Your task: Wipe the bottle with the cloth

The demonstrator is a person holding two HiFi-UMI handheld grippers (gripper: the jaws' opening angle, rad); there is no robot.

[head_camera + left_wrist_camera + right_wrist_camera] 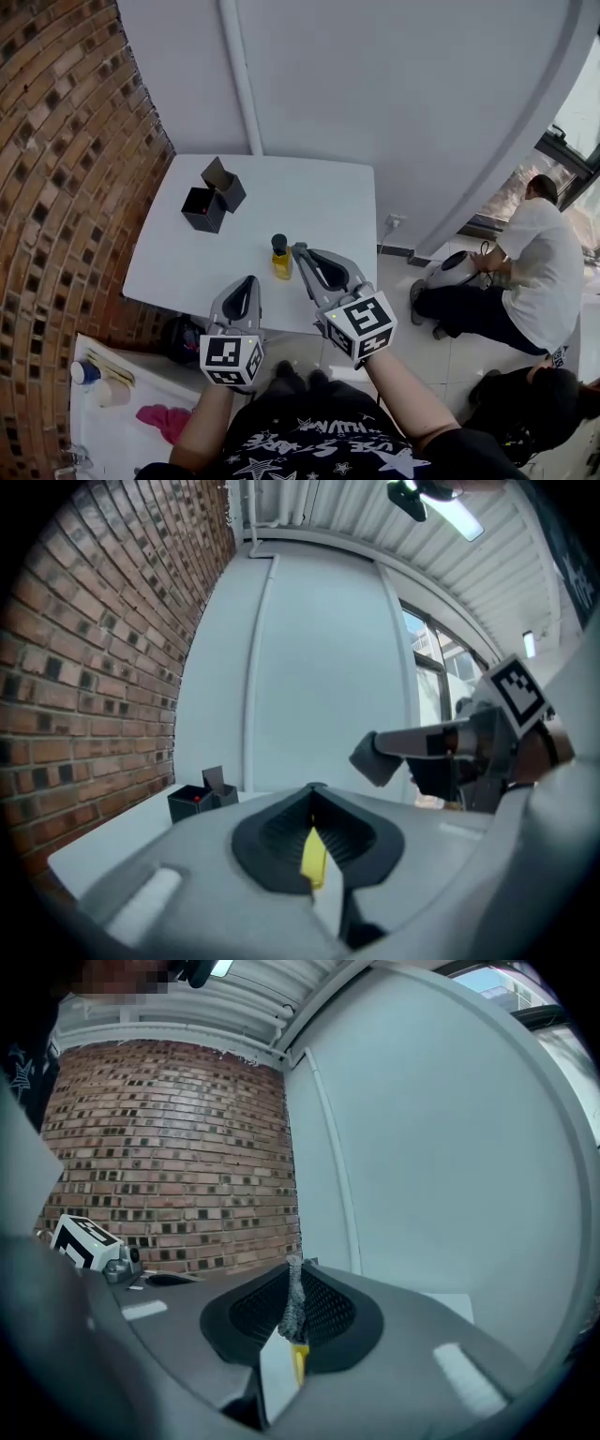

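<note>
1. A brick wall (66,169) fills the left of the head view, and a white wall takes up the top
2. A white table (309,202) lies at the centre of the frame
3. A person in a white shirt (548,272) crouches on the floor at the right edge
4. The right gripper (300,249) reaches over the table's near edge, just right of centre. In its own view its jaws are closed (295,1262) on a grey cloth strip (293,1302) pinched upright between the pads
5. The left gripper (249,279) is low and left of centre, its tips at the table's near edge. Its jaws are pressed together (314,787) with nothing between them
6. Two open black boxes (214,195) touch each other at the table's upper left
7. The bottle (281,258), yellow with a black cap, stands upright near the table's near edge, just left of the right gripper's tips
8. A pink cloth (164,420) lies on a white surface in the lower left corner
</note>
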